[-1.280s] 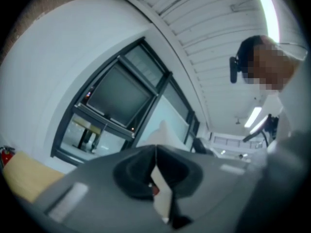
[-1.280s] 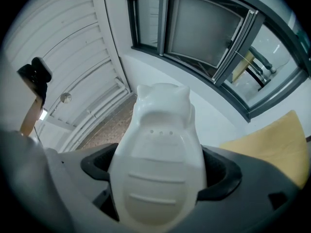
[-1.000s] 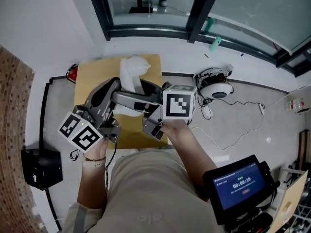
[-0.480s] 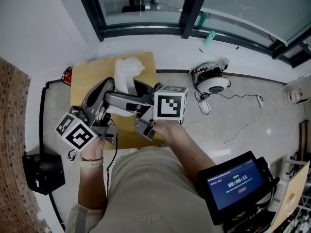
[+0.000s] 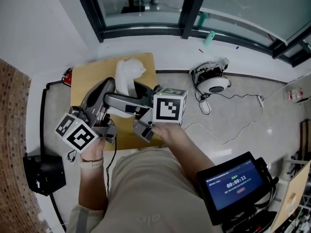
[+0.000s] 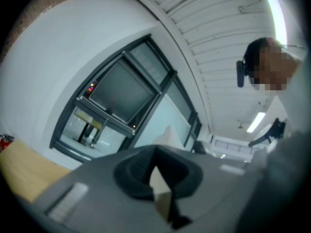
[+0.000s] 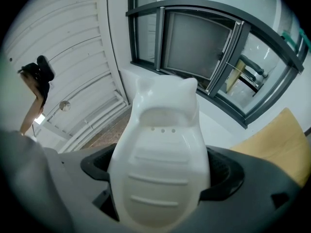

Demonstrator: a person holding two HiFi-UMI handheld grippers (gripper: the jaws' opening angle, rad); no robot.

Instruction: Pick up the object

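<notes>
The object is a white moulded plastic shell (image 5: 127, 73) with two ear-like corners, held up above a small wooden table (image 5: 90, 74). My right gripper (image 5: 118, 101) reaches in from the right and is shut on it. The shell (image 7: 160, 169) fills the space between the dark pads (image 7: 228, 174) in the right gripper view. My left gripper (image 5: 108, 85) comes up from the lower left. In the left gripper view (image 6: 160, 188) its jaws are closed with only a thin pale edge of the shell (image 6: 158, 181) between them. One white corner (image 6: 170, 132) peeks over the jaws.
A dark-framed window (image 5: 146, 8) runs along the far wall. A white device with tangled cables (image 5: 214, 84) lies on the floor to the right, and a black box (image 5: 43, 171) stands at the lower left. A small screen (image 5: 235, 183) hangs at my right side.
Only the head camera has shifted slightly. Both grippers and the white shell keep the same pose and place.
</notes>
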